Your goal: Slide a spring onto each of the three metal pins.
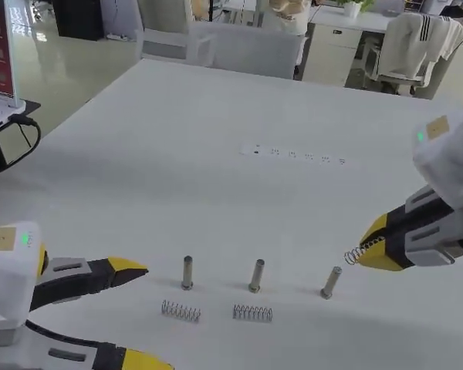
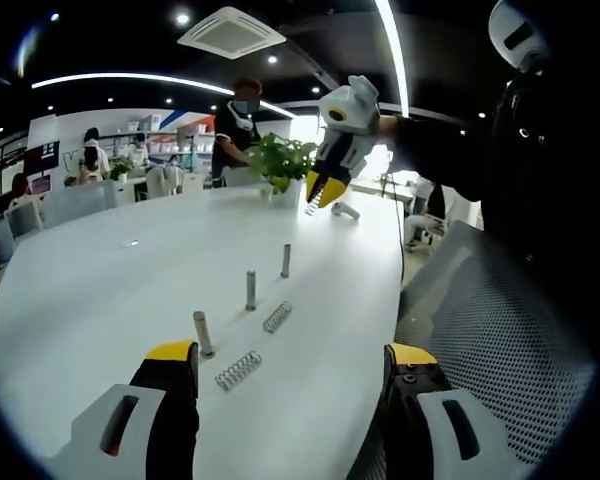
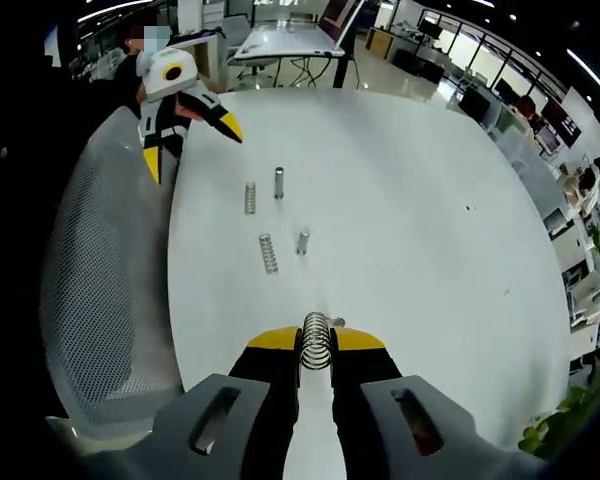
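right gripper [image 3: 317, 352]: fingers squeeze spring [image 3: 316, 332] | left gripper [image 2: 290, 355]: fingers apart, empty | spring: light, bendy, rolls; hold its side softly | near right pin [image 1: 331, 282]

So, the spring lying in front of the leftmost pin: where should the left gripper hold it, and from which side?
Probably near one end of the spring, coming from above with the left gripper. It lies flat, parallel to the row of pins, so the jaws can close across its coils, leaving the other end free for the leftmost pin.
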### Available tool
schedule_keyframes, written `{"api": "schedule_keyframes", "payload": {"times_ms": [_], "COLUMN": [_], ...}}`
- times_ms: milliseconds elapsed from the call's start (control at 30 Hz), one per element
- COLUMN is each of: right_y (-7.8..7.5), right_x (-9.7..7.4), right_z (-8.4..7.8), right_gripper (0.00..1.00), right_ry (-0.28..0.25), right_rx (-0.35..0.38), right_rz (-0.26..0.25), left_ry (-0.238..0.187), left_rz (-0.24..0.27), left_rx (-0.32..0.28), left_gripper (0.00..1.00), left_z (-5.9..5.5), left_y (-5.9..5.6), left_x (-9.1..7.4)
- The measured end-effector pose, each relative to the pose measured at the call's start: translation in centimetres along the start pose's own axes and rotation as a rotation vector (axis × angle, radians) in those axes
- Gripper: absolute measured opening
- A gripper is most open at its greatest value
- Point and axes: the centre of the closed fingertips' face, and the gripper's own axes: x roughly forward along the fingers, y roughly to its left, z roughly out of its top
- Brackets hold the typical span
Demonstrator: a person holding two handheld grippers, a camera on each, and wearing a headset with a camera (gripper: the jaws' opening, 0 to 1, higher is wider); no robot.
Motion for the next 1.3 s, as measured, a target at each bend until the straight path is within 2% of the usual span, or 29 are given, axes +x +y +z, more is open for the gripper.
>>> {"api": "schedule_keyframes", "payload": {"times_ms": [267, 567, 733, 1000, 1300], "right_y": [-1.1, -1.3, -1.5, -1.7, -1.9], "right_x": [1.4, 2.8, 3.4, 4.5, 5.2], "right_z": [-0.7, -1.2, -1.4, -2.2, -2.1], "right_gripper": [0.09, 0.09, 0.09, 0.09, 0.09], "right_ry": [0.086, 0.155, 0.192, 0.236, 0.251], "right_rx": [-0.014, -0.026, -0.039, -0.034, -0.042], "right_rz": [0.027, 0.077, 0.088, 0.112, 0.121], "left_ry": [0.007, 0.003, 0.0, -0.001, -0.003], "left_rz": [-0.002, 0.001, 0.004, 0.003, -0.001], "left_rx": [0.012, 0.011, 0.012, 0.013, 0.012], "left_gripper": [0.76, 0.76, 0.77, 0.78, 0.78], "left_z": [0.0, -0.1, 0.0, -0.1, -0.1], "left_y": [-0.5, -0.7, -0.7, -0.8, -0.8], "left_x": [0.4, 0.6, 0.7, 0.8, 0.8]}}
